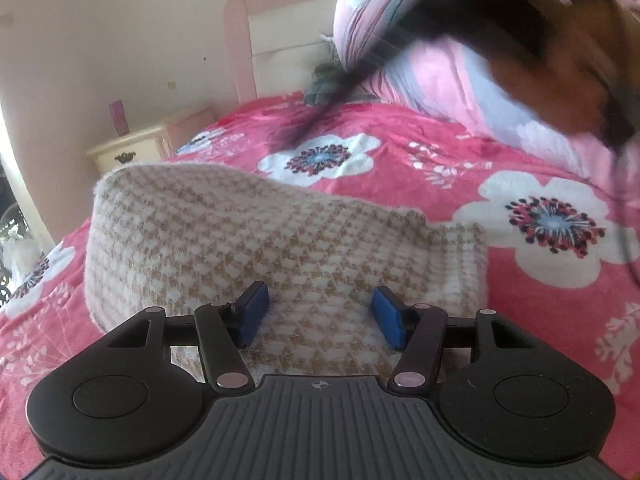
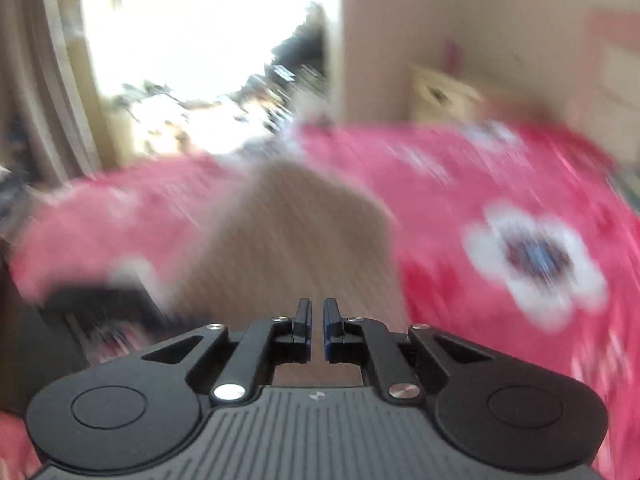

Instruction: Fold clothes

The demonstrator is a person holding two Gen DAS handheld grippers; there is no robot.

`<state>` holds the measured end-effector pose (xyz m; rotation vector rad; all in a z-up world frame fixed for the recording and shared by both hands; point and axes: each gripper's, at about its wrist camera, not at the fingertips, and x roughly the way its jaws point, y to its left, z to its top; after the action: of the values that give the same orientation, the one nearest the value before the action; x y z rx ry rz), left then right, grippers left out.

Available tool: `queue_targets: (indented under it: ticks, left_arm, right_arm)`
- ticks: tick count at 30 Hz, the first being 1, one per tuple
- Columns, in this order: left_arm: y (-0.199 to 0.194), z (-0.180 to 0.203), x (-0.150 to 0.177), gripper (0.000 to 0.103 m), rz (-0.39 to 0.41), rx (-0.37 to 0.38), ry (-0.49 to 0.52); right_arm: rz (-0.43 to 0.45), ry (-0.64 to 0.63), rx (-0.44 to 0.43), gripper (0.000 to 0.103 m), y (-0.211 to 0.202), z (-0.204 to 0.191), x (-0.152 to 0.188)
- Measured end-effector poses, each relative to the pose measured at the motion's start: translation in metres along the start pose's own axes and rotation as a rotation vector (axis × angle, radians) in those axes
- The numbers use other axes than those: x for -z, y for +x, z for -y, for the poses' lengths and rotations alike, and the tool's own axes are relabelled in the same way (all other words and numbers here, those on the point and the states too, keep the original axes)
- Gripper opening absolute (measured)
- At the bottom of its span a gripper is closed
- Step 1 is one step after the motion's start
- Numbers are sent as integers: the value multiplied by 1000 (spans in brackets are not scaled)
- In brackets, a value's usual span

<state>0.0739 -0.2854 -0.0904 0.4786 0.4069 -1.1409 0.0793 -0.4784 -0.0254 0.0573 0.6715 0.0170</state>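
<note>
The houndstooth garment [image 1: 280, 248] is spread on the pink floral bed [image 1: 420, 152]. The left gripper [image 1: 320, 320], jaws released, is held over it; a nightstand [image 1: 128, 152] is seen there. The right gripper [image 2: 317, 328], jaws clenched empty, is shown blurred.

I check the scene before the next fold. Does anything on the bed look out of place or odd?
One thing: a dark fringed item trails across the pink floral bedspread behind the checked garment, too blurred to identify. No damage or spill shows.

Left gripper [image 1: 320, 316]: jaws spread apart, pitched downward. Right gripper [image 2: 317, 328]: jaws nearly together, pitched downward, view motion-blurred.
</note>
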Motion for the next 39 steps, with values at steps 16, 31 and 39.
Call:
queue_targets:
  ticks: [16, 31, 39]
  left_arm:
    - [-3, -3, 36, 59, 145, 3, -103]
    - [-7, 2, 50, 60, 232, -17, -118]
    - [-9, -1, 54, 61, 246, -30, -137]
  right_arm:
    - [-89, -143, -115, 4, 139, -37, -54]
    - [-126, -234, -113, 5, 213, -50, -75]
    - [-220, -321, -316, 0, 219, -57, -38]
